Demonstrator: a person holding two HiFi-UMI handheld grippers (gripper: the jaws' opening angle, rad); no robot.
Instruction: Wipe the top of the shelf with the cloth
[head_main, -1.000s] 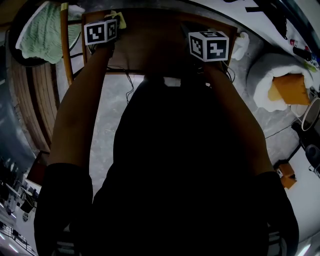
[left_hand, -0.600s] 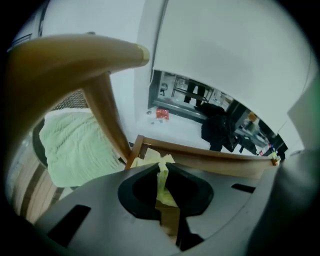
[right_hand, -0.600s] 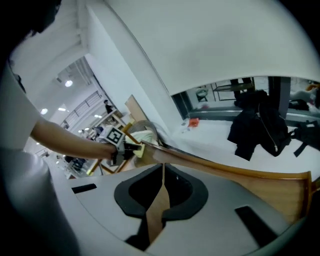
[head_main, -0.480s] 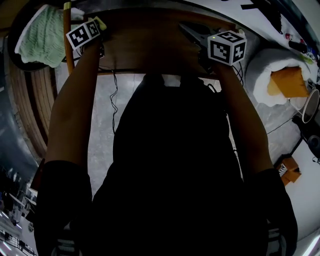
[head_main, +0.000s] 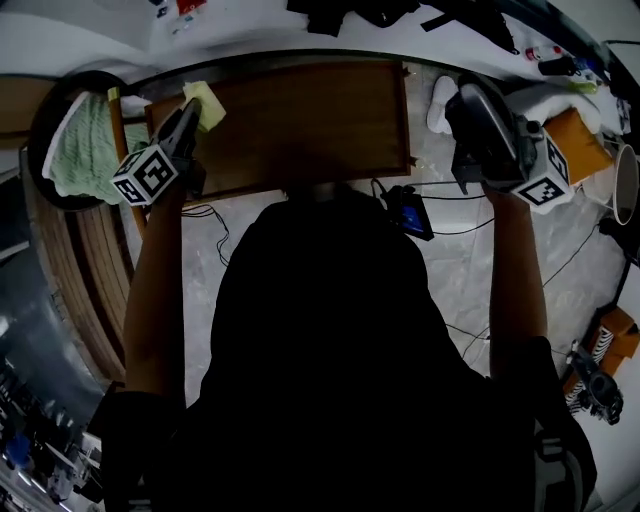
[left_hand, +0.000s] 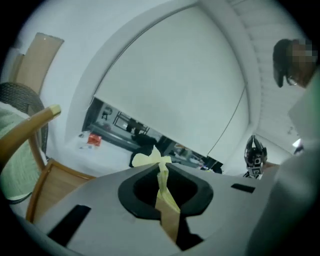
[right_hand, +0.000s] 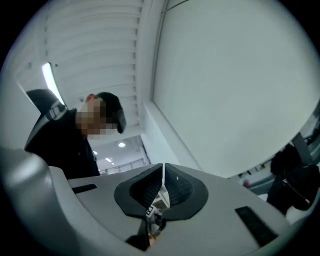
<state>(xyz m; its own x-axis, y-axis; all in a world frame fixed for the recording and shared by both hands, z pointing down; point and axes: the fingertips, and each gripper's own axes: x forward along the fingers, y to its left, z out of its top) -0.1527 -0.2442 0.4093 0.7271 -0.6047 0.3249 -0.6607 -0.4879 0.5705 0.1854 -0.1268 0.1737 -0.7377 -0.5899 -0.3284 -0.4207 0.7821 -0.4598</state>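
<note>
The brown wooden shelf top (head_main: 300, 125) lies in the upper middle of the head view. A small yellow cloth (head_main: 206, 101) sits at its far left corner, pinched in my left gripper (head_main: 192, 108). In the left gripper view the jaws (left_hand: 159, 169) are shut on the cloth (left_hand: 162, 190), and its folded end pokes out past the tips. My right gripper (head_main: 468, 100) is off the shelf's right end, above the floor. Its jaws (right_hand: 163, 172) are shut with nothing between them and point up towards a wall.
A green towel (head_main: 75, 150) hangs over a round wooden chair at the left. A blue device (head_main: 408, 215) with cables lies on the floor below the shelf. A white cushion with an orange piece (head_main: 572, 135) is at the right. A person (right_hand: 75, 135) stands nearby.
The left gripper has carried the cloth leftward to the shelf's left corner. The right gripper has swung right, off the shelf's end. The shelf now shows whole.
</note>
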